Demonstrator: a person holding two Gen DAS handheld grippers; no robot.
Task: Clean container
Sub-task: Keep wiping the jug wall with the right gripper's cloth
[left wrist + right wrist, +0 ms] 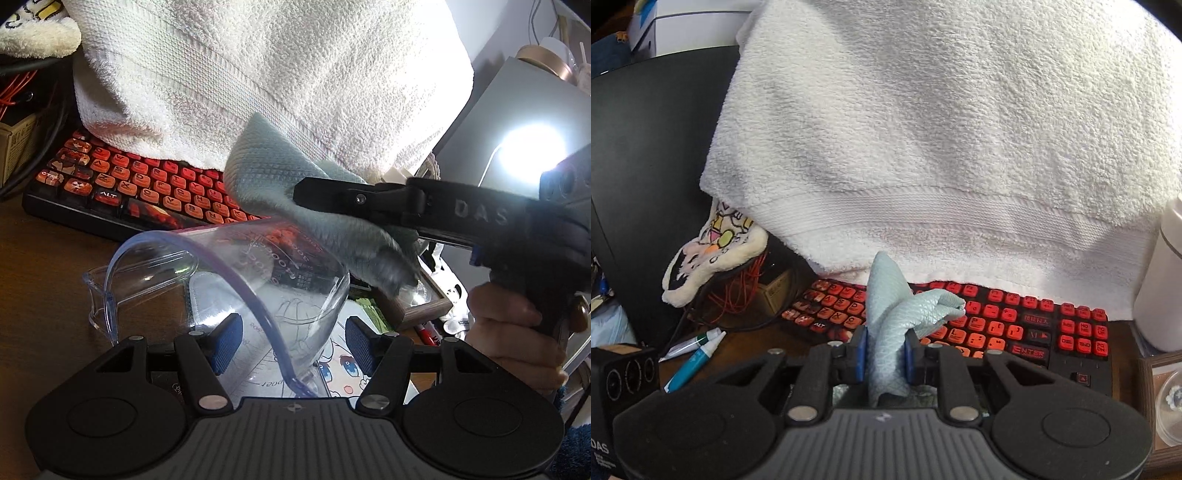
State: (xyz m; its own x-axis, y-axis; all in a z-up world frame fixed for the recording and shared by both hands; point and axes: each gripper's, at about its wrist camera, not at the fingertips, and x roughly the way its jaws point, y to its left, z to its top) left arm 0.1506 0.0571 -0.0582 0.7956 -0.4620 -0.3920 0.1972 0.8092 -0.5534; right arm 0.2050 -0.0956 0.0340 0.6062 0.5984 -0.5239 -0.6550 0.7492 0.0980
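Item: clear plastic measuring container (229, 280), printed scale on wall, spout at rim. Location: tipped on its side above the counter (48, 266), in front of red keyboard (147, 184), mouth towards the camera, wall and rim between the blue pads of the left tool (291, 343). Left tool: partly spread, apparently clamping the wall; contact hard to confirm through the clear plastic.

Right tool (884, 356): pressed together, pinching grey-blue cloth (897, 317); cloth end at the container's far rim.

Handling, judged: light, stiff, thin-walled, slippery, liable to crack if squeezed. Best hold: rim or wall edge, moderate pressure.

Background: white towel (258, 74).
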